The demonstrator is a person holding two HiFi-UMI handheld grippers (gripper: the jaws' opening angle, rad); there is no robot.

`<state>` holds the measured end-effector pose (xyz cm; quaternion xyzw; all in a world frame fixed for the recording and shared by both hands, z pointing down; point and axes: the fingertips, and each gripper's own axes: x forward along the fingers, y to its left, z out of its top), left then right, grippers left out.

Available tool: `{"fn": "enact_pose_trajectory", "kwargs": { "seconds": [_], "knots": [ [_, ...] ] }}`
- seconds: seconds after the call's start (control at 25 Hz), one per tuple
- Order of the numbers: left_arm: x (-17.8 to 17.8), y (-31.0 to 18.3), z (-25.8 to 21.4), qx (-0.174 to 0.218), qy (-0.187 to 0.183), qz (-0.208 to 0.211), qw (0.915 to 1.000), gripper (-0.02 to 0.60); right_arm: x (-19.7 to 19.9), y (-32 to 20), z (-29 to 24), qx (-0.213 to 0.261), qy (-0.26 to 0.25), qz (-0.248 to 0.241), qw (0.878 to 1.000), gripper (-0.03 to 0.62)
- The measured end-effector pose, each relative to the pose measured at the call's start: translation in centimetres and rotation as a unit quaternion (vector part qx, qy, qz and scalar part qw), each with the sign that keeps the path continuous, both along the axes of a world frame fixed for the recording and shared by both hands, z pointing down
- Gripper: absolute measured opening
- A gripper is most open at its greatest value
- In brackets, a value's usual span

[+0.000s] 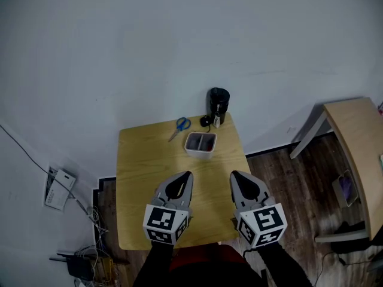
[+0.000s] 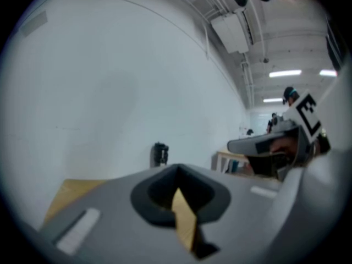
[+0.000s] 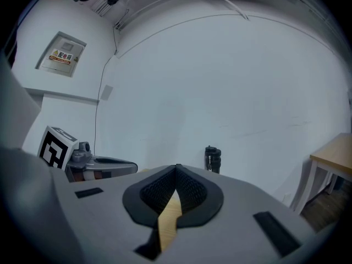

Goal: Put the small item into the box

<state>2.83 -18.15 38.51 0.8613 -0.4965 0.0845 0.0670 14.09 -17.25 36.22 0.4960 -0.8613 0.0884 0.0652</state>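
A white open box [image 1: 200, 143] stands at the back of a small wooden table [image 1: 143, 160]. Blue-handled scissors [image 1: 180, 125] lie to its left. Behind it, a small black item with a white tag [image 1: 208, 121] sits next to a tall black cylinder [image 1: 218, 104]. Over the near half of the table, my left gripper [image 1: 188, 175] and right gripper [image 1: 233, 174] hover side by side, both shut and empty, well short of the box. The left gripper view has its shut jaws [image 2: 177, 168] pointing toward the cylinder [image 2: 160, 154]. The right gripper view shows its own shut jaws [image 3: 177, 167] and the cylinder [image 3: 212, 158].
A white wall rises right behind the table. A second light wooden table [image 1: 354, 137] stands to the right on dark wood flooring. On the floor at the left lie cables and a black device [image 1: 79, 265], with a white unit [image 1: 58, 190] by the wall.
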Motion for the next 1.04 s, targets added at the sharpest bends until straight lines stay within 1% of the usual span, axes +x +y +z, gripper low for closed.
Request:
{"fn": "enact_pose_trajectory", "kwargs": {
  "seconds": [0.36, 0.52, 0.68, 1.04],
  "knots": [
    [0.1, 3.1, -0.3, 0.002, 0.009, -0.009, 0.9999, 0.002, -0.3, 3.2, 0.3, -0.002, -0.002, -0.016, 1.0, 0.008],
    [-0.2, 3.8, -0.2, 0.005, 0.006, -0.014, 0.9999, 0.002, -0.2, 3.9, 0.4, -0.002, -0.001, -0.016, 1.0, 0.008],
    [-0.7, 4.5, 0.1, 0.001, 0.012, -0.017, 0.9998, 0.002, -0.3, 4.7, 0.5, -0.004, -0.001, -0.015, 1.0, 0.008],
    [-1.9, 5.7, 0.1, 0.0, 0.017, -0.008, 0.9998, 0.002, -2.0, 5.9, 0.8, -0.006, -0.003, -0.013, 1.0, 0.008]
  ]
}}
